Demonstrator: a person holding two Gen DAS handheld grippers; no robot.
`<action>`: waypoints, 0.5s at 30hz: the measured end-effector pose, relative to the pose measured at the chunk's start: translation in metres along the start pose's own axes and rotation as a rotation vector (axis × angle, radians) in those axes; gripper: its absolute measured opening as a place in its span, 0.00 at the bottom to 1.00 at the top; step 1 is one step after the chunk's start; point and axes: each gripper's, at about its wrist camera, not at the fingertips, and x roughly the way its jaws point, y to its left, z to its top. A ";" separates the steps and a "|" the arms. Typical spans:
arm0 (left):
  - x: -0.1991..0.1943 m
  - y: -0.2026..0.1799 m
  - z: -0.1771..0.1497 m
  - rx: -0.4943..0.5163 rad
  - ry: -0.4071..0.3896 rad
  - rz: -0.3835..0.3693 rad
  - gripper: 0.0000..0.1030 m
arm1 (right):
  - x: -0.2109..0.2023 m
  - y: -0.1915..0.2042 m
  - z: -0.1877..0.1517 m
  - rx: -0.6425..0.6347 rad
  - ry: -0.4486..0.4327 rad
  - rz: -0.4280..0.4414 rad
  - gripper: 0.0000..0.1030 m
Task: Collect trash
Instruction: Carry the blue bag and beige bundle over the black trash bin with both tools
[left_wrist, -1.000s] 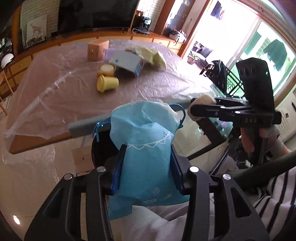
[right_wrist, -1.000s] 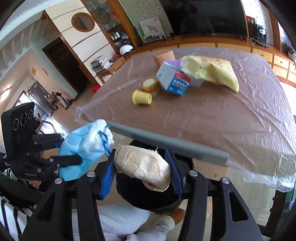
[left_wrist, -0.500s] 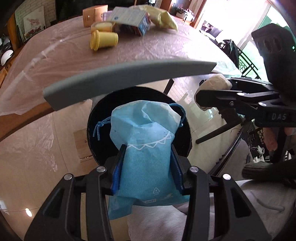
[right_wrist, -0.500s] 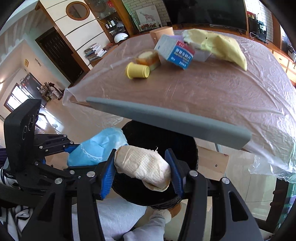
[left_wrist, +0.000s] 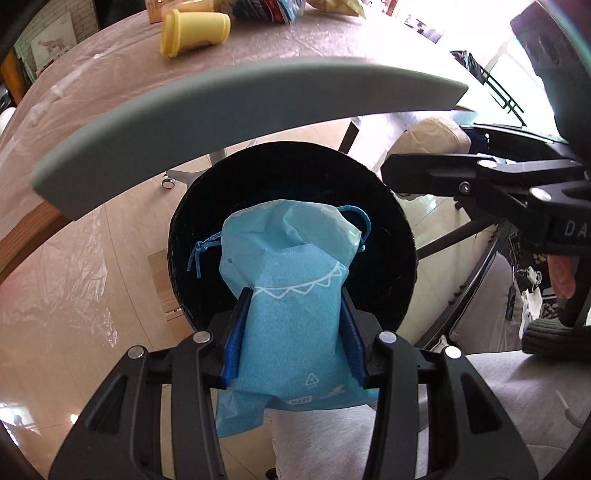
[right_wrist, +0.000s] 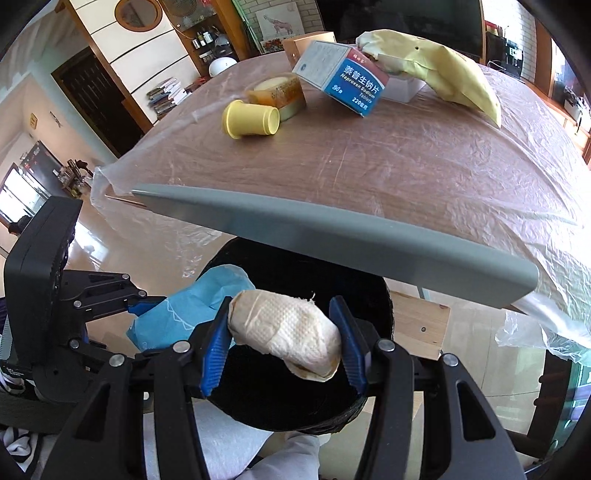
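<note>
In the left wrist view the left gripper (left_wrist: 293, 336) sits at the bottom middle, tipped steeply down. Its blue pads (left_wrist: 234, 343) squeeze a light blue bag (left_wrist: 291, 291) w/ a drawstring. The bag's top pokes over the mouth of a round black bin (left_wrist: 400, 240) in the middle of the frame, right under the gripper. A grey strip (left_wrist: 221, 110) on the table edge curves across above the bin. At the top left a yellow cup (left_wrist: 195, 31) lies on its side on the table (left_wrist: 110, 85), which has clear plastic over it. At the right side the right gripper (left_wrist: 402, 164) reaches in from the right edge, gripping a tan paper wad (left_wrist: 432, 134) by the bin's rim.

In the right wrist view the left gripper (right_wrist: 147, 308) comes in from the left side w/ the blue bag (right_wrist: 177, 314) pinched in it, over the bin's left edge. At the bottom middle the right gripper (right_wrist: 282, 343) points down at a slant. Its pads (right_wrist: 214, 347) clamp the paper wad (right_wrist: 288, 338) above the open bin (right_wrist: 277, 398). Up top, on the table (right_wrist: 424, 158): the yellow cup (right_wrist: 251, 118), then a round tub (right_wrist: 279, 92), a blue & white pill box (right_wrist: 341, 81), and a yellow pouch (right_wrist: 439, 70) at the upper right.
</note>
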 end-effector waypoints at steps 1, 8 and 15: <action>0.001 -0.001 0.000 0.006 0.003 0.004 0.45 | 0.001 0.000 0.000 0.000 0.001 -0.002 0.50; 0.006 -0.005 0.005 0.038 0.014 0.018 0.45 | 0.006 0.003 0.000 0.008 -0.003 -0.014 0.50; 0.006 -0.005 0.009 0.049 0.007 0.026 0.45 | 0.008 0.000 0.003 0.027 -0.005 -0.019 0.50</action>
